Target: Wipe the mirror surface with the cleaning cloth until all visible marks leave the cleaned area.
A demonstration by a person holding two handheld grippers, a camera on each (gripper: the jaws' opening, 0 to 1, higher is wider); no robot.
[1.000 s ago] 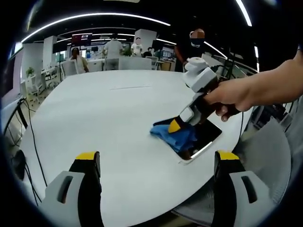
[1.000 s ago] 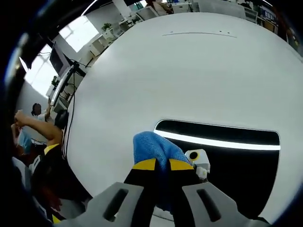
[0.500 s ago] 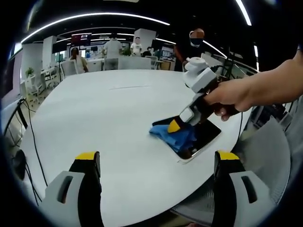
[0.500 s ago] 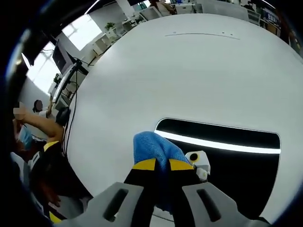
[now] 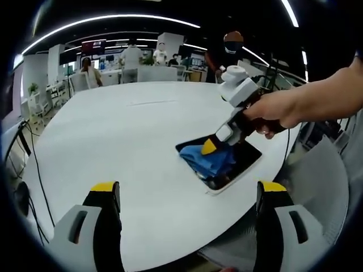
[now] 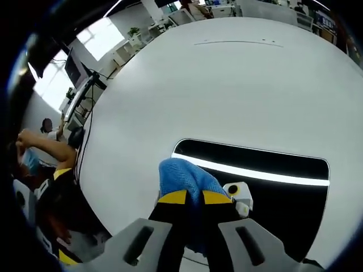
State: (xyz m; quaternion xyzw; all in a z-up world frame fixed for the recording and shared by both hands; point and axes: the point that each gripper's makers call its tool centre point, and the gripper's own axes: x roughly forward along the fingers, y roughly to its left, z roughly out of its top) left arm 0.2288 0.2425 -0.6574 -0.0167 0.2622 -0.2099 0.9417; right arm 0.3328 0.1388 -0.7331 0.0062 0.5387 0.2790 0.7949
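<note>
A: Start closest in. What does the right gripper (image 6: 194, 196) have?

B: In the right gripper view its two yellow-tipped jaws are pinched together on the blue cleaning cloth (image 6: 182, 175), which bunches up just ahead of the tips and presses onto the mirror (image 6: 272, 187).

A: And where is the mirror relative to that tool?

B: Directly under and beyond the jaws. It is a dark rectangle with rounded corners lying flat on the white table (image 6: 227, 85); the cloth covers its near left corner, and the glass runs off to the right of the jaws. A bright strip of ceiling light is reflected across it, and a small white part of the gripper is reflected right beside the right jaw.

A: The other tool?

B: The left gripper (image 5: 187, 190) has its jaws spread wide, one at each side of the bottom of the left gripper view, with nothing between them. Ahead of them and a little right, a person's hand (image 5: 272, 113) grips the right gripper, which leans down onto the cloth on the mirror, near the table's edge.

A: Farther out?

B: Past the mirror the table top stretches away bare. Beyond it, in the left gripper view, there is an office with people (image 5: 133, 56) standing among desks under long curved ceiling lights (image 5: 113, 20).
</note>
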